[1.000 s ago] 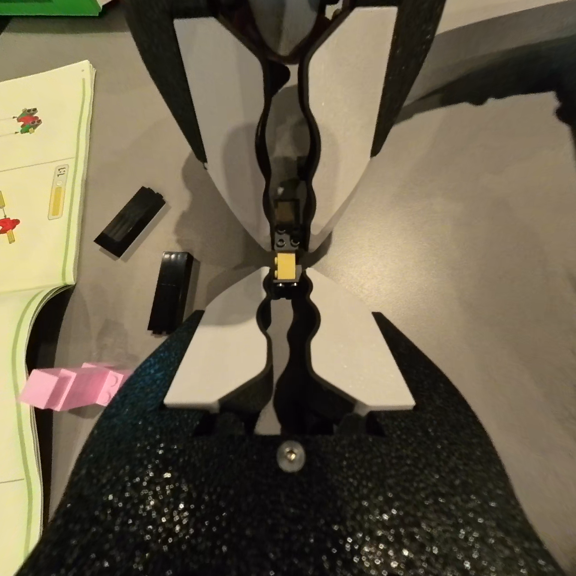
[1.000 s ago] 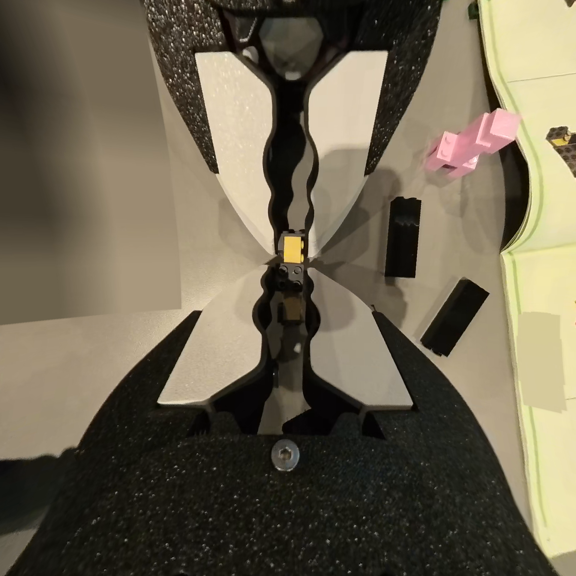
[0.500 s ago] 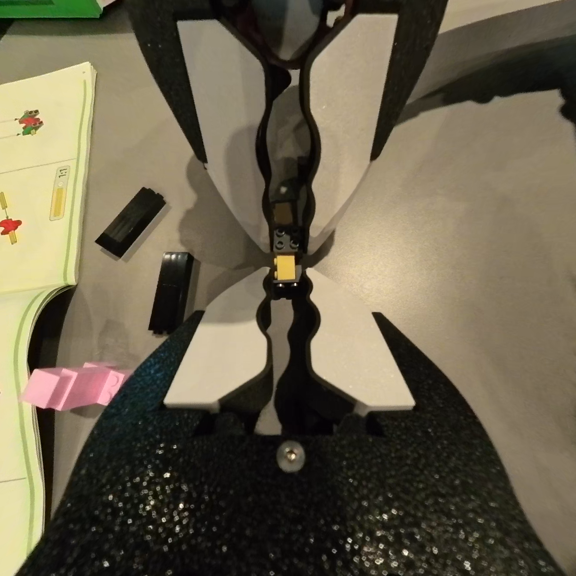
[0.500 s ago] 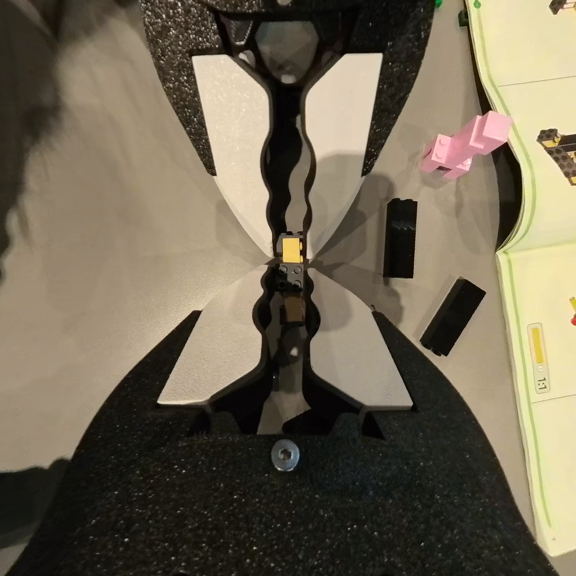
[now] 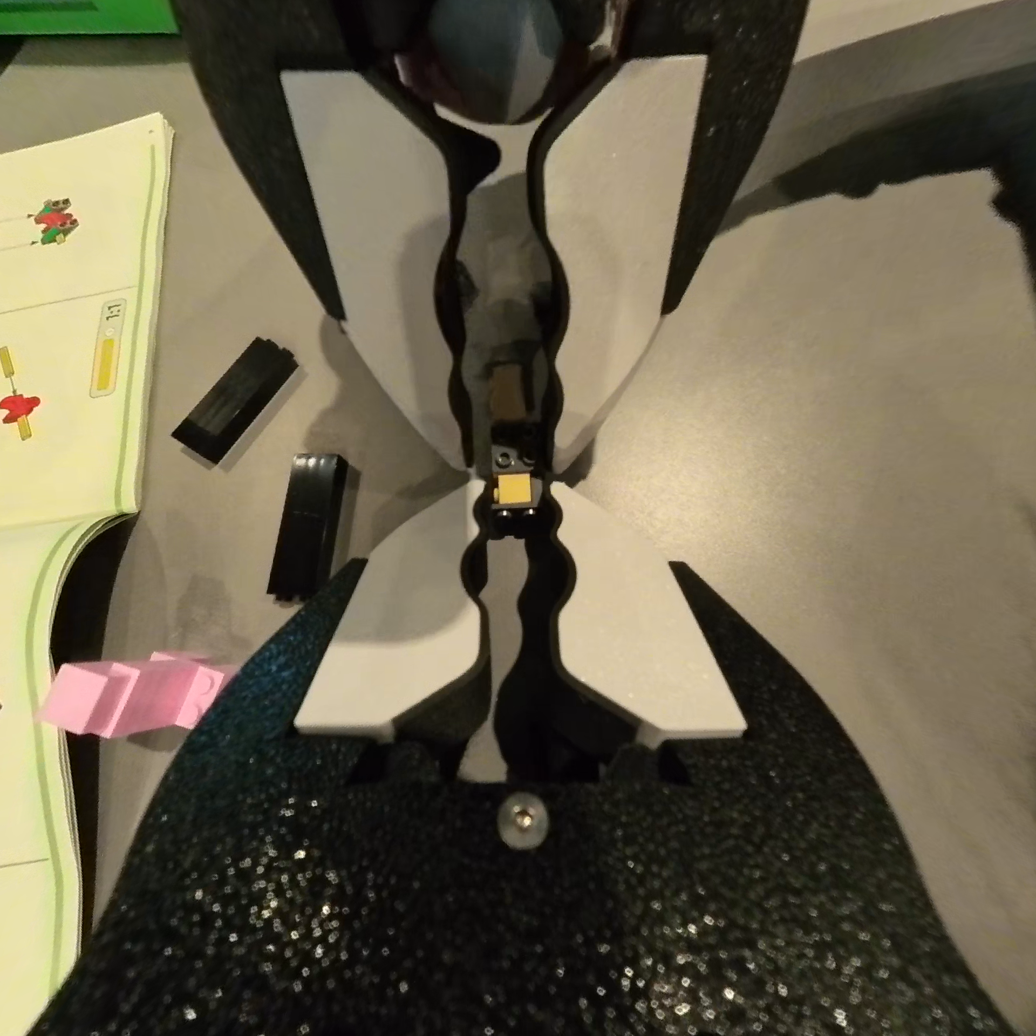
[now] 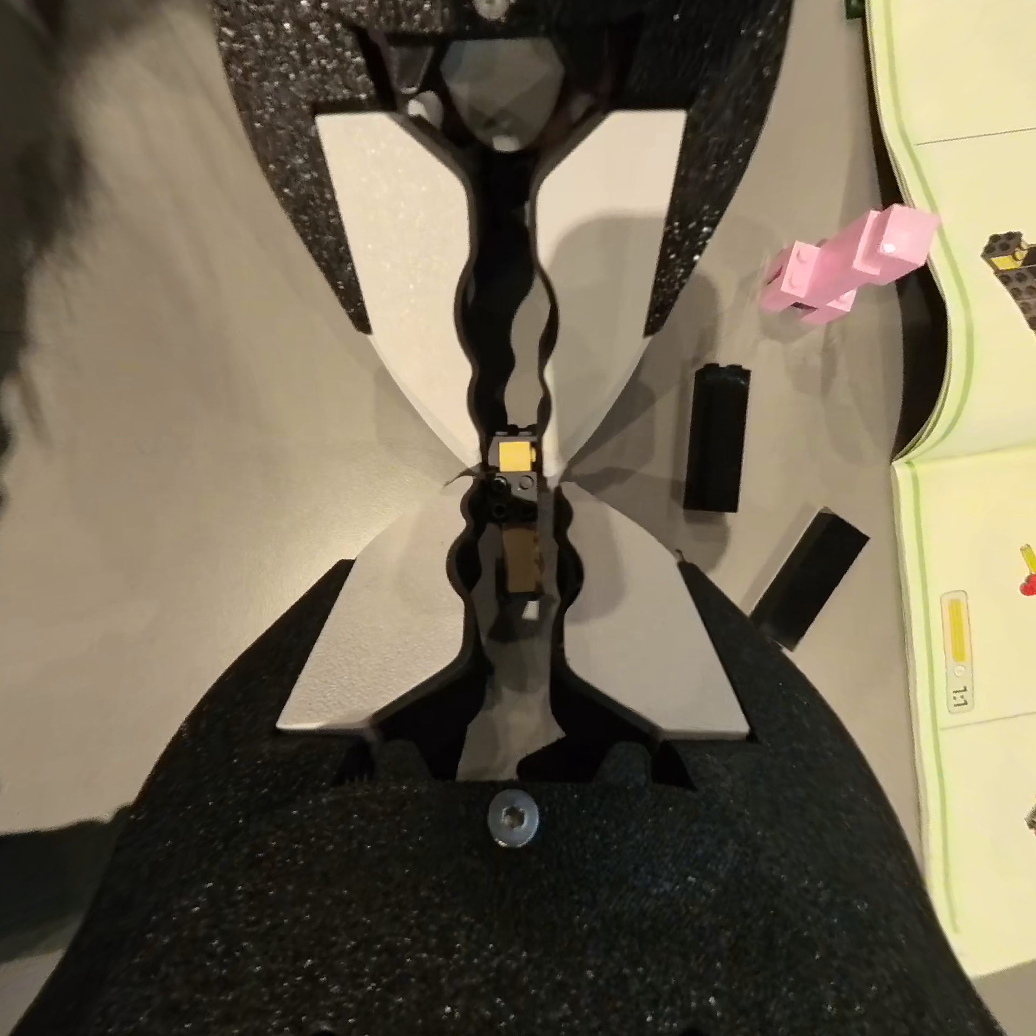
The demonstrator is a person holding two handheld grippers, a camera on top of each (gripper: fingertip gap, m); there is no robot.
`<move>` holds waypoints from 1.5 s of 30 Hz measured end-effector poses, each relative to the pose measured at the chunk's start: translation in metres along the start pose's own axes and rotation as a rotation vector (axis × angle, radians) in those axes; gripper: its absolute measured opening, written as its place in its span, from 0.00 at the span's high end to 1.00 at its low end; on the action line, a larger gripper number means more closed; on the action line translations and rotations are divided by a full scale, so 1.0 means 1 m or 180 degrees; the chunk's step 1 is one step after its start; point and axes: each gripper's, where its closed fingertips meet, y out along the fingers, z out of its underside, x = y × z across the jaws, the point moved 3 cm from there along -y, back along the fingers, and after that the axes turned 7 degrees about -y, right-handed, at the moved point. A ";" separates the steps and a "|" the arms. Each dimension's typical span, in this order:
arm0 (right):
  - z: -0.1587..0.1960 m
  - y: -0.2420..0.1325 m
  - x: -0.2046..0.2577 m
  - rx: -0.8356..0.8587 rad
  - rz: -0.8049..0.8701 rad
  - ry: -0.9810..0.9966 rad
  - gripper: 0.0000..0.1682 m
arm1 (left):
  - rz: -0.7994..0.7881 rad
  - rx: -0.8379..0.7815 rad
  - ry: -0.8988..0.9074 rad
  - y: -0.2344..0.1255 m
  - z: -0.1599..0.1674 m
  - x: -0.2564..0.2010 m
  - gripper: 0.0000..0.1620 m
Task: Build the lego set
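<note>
Above the grey table [image 5: 785, 448], tip to tip, the left gripper [image 5: 513, 518] clamps the yellow-and-black piece [image 5: 514, 489]; the right gripper [image 6: 513, 493] pinches the black studded assembly [image 6: 516, 485]; press squarely, keeping studs aligned and both grips firm.

Two long black rectangular plastic bricks [image 5: 235, 401] [image 5: 310, 541] lie left of the left gripper [image 5: 516, 507]. One pink plastic brick figure [image 5: 126, 698] sits nearer its base. One open pale-green paper instruction booklet [image 5: 73, 314] lies farthest left. One small black-and-yellow brick assembly [image 5: 514, 482] sits between two grippers.
</note>
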 end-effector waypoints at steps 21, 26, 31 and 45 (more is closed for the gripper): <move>0.001 0.000 0.001 -0.0218 -0.0446 0.0388 0.90 | 0.0005 -0.0009 0.0003 0.000 0.000 0.000 0.90; 0.001 0.000 0.001 -0.0151 -0.0390 0.0329 0.90 | -0.0008 -0.0008 0.0028 0.000 0.000 0.000 0.90; 0.001 0.001 0.002 -0.0118 -0.0287 0.0209 0.90 | 0.0008 -0.0005 0.0030 0.000 0.000 -0.001 0.90; -0.001 0.000 0.011 -0.0109 -0.0293 -0.0310 0.90 | 0.0192 0.0006 0.0172 0.000 0.001 -0.005 0.90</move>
